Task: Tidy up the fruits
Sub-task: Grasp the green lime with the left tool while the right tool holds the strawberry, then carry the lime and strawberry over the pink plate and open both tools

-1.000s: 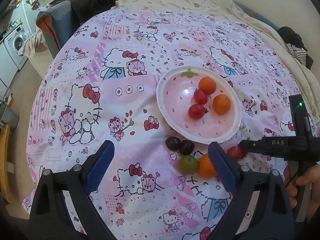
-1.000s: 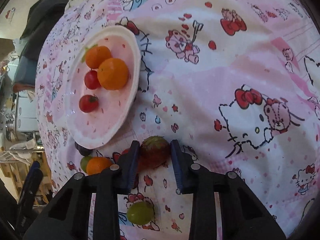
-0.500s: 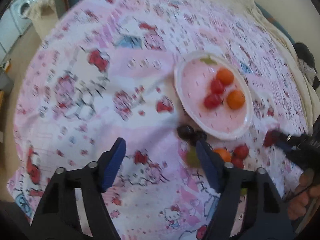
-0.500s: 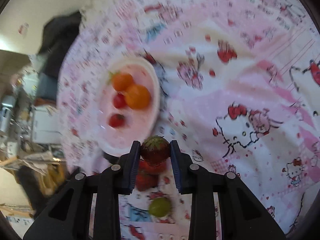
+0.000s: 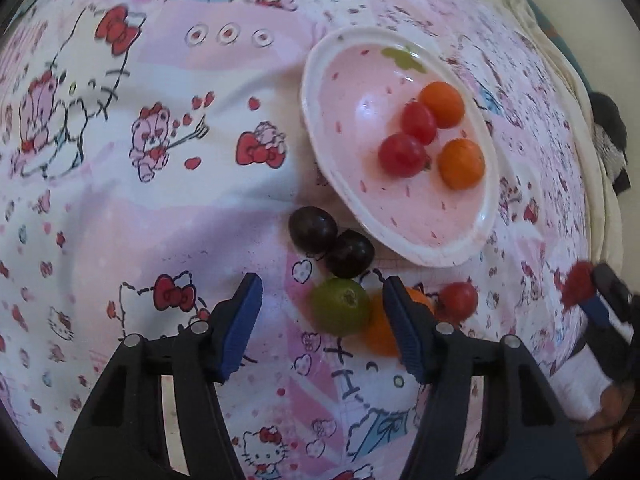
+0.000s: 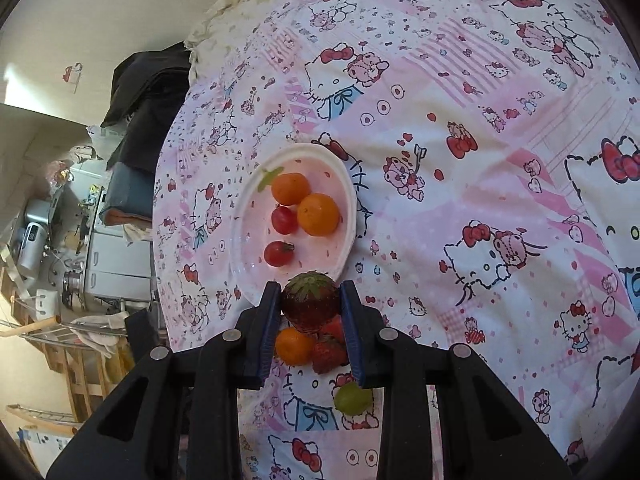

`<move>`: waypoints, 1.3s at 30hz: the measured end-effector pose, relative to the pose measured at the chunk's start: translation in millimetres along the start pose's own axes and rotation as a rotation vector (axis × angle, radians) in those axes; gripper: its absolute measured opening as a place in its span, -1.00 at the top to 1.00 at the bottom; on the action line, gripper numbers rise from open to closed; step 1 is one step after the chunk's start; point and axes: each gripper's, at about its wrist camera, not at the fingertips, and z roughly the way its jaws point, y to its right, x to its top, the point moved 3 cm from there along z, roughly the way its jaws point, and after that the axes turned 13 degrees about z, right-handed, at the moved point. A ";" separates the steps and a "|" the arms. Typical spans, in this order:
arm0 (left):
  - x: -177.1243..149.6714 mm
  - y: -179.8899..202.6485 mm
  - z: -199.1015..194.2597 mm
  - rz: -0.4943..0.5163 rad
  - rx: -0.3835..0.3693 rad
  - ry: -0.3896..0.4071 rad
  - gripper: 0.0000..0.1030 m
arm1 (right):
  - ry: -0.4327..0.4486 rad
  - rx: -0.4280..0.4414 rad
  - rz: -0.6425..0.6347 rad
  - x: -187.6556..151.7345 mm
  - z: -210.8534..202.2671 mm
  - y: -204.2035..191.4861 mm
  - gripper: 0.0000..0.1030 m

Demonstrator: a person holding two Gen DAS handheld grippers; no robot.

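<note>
So our right gripper [image 6: 309, 307] is clamped on a strawberry [image 6: 309, 300], leafy cap pointing forward, and it's up off the cloth now instead of down on it like a second ago. The plate [image 6: 347, 196] sits just ahead, near rim right past the berry. Left gripper [image 5: 322, 312] is spread wide, now hovering closer over the green fruit [image 5: 340, 311].

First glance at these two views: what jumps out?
The right tool clamps a dark red strawberry with a green cap just short of the pink-and-white plate, which holds two oranges and two red tomatoes. The left tool, open, hangs over a round green fruit in the loose pile by the plate's near rim.
</note>
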 end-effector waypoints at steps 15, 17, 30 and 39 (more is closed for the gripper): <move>-3.6 1.7 8.9 -0.090 -0.083 -0.079 0.57 | 0.022 -0.023 -0.001 -2.3 -6.9 1.2 0.39; -5.3 3.7 4.7 -0.080 -0.084 -0.075 0.58 | 0.028 -0.024 -0.004 -2.9 -9.1 0.9 0.39; -5.4 -4.2 -44.6 0.000 0.035 0.018 0.59 | 0.019 -0.022 -0.007 -7.8 -11.6 0.5 0.39; -0.2 -8.9 -59.7 0.022 0.093 0.047 0.59 | 0.005 -0.017 -0.024 -11.4 -7.5 -4.3 0.39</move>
